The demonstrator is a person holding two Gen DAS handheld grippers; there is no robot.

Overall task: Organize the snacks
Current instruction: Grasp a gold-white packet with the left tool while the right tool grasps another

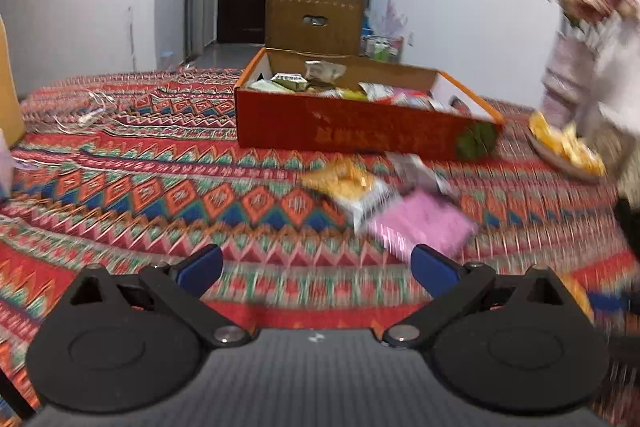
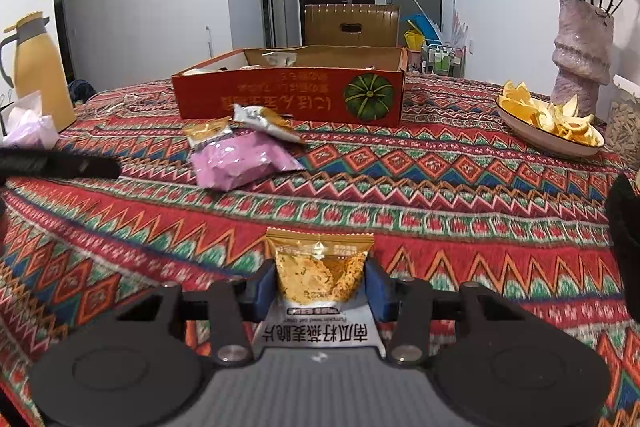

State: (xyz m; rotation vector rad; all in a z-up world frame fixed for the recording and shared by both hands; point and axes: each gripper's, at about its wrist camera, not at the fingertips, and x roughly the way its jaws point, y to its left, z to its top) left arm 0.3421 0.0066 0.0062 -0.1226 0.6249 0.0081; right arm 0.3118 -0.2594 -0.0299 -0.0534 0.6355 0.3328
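Right gripper clamped gold snack packet (blue pads pressed both sides). Left gripper gaped wide, empty, above tablecloth. Orange box beyond.

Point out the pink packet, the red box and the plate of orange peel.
pink packet [image 2: 240,163], right wrist view, middle of its top face
red box [image 2: 280,99], right wrist view, near wall
plate [image 2: 532,141], right wrist view, front rim

A yellow jug stands at the far left of the surface. At the right, a bowl of orange peels lies near a vase of dried roses.
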